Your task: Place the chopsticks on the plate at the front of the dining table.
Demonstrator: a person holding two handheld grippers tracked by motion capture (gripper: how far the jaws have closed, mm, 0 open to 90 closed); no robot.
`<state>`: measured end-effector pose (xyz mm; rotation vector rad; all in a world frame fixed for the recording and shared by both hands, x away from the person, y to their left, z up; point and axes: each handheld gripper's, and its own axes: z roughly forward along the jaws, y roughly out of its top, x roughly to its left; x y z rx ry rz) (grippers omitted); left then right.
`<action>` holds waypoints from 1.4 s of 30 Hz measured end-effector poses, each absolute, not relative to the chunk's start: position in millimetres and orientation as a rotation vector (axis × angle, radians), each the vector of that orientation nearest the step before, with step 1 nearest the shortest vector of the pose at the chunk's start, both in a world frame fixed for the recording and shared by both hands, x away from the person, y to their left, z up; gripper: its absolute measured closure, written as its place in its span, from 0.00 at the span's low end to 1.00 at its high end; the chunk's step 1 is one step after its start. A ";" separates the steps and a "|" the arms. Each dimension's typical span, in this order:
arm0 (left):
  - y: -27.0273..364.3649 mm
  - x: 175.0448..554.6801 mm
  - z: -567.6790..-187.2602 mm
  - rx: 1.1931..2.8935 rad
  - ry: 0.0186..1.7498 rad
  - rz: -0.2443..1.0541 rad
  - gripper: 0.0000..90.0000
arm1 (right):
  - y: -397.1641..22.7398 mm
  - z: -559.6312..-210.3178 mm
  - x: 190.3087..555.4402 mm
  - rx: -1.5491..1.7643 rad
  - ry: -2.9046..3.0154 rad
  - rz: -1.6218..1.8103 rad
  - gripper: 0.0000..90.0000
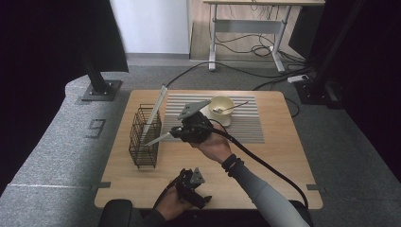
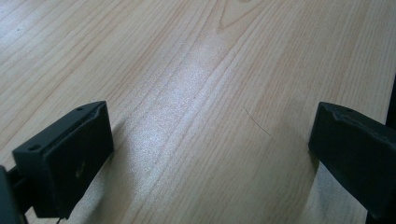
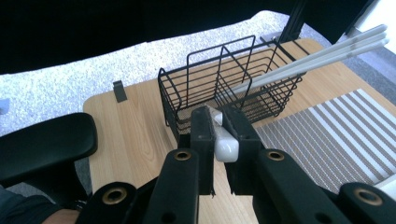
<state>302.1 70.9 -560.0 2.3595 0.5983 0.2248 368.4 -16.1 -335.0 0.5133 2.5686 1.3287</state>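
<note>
Over the tabletop (image 1: 265, 156) centre, the right tongs (image 1: 176, 134) are pinching a white utensil (image 1: 158, 138) by its thick end, its thin tip pointing toward 9 o'clock at the wire basket (image 1: 144, 137). In the right gripper view the jaws are sitting pressed against the white handle (image 3: 225, 142), with the basket (image 3: 224, 88) just beyond, toward 12 o'clock. Two white sticks (image 3: 322, 58) are already leaning in that basket, poking out past its rim toward 2 o'clock, so part of the sorting is looking done. The held piece is not yet inside; its tip is hovering near the basket's near wall, so the drop-in is still waiting. Another utensil (image 1: 230, 108) is resting in the bowl (image 1: 221, 109) on the striped mat (image 1: 246, 125) at 1 o'clock from the hand, so that one is probably still left to move. At 6 o'clock, near the tabletop edge, the left tongs (image 1: 191, 184) are idling; in the left gripper view the jaws are standing spread wide over bare wood (image 2: 201, 93) with nothing between them
</note>
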 end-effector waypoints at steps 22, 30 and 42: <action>70.1 302.1 -560.1 2.356 0.604 0.223 0.00 | -70.8 -299.0 363.5 0.553 2.465 1.463 0.92; 70.0 302.5 -560.0 2.358 0.601 0.222 0.00 | -92.8 -293.9 359.2 0.568 2.421 1.445 0.92; 71.3 304.0 -559.8 2.357 0.580 0.212 0.00 | -120.6 -301.0 354.9 0.594 2.394 1.408 0.92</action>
